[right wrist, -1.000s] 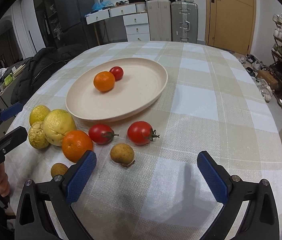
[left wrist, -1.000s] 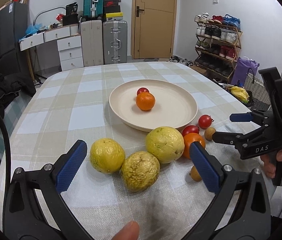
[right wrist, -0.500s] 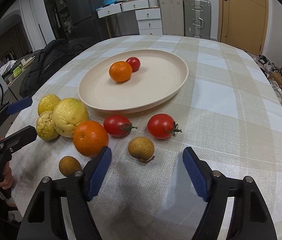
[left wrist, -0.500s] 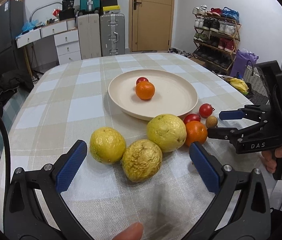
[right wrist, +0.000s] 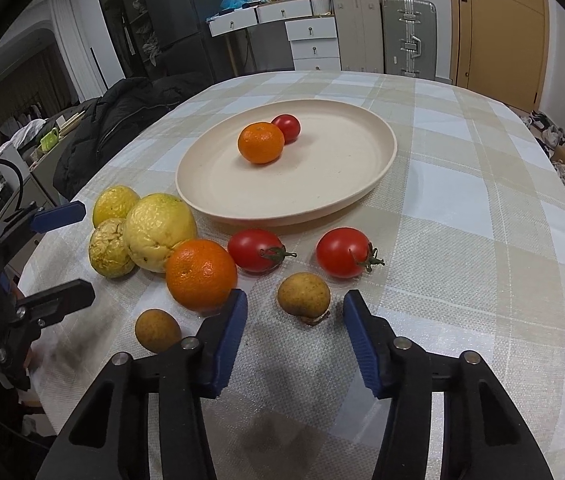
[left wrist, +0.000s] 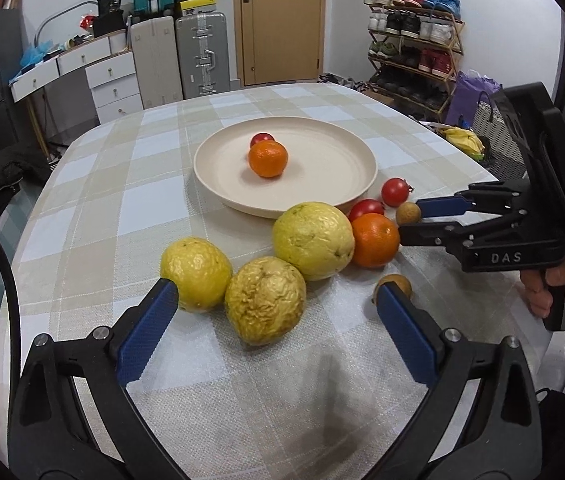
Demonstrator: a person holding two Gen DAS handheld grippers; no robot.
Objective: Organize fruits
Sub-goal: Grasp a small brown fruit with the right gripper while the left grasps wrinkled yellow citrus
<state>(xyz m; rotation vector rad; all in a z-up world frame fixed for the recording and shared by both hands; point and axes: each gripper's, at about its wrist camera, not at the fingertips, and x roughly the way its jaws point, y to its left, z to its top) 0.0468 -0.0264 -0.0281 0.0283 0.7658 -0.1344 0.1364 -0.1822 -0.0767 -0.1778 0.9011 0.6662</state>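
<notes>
Right gripper (right wrist: 293,312): jaws parted, empty, straddling small round brown fruit (right wrist: 303,294) on checked tablecloth (right wrist: 462,240). Left gripper (left wrist: 277,300): jaws wide apart, empty, near wrinkled yellow fruit (left wrist: 265,305). Round cream plate (right wrist: 346,196) holds small orange mandarin (right wrist: 261,142) touching red tomato (right wrist: 288,127).

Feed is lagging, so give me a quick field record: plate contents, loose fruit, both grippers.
plate: orange and tomato
loose on tablecloth: three yellow fruits, big orange, two tomatoes, two brown fruits
right gripper: open, straddling brown fruit, not gripping
left gripper: open, around wrinkled yellow fruit
</notes>
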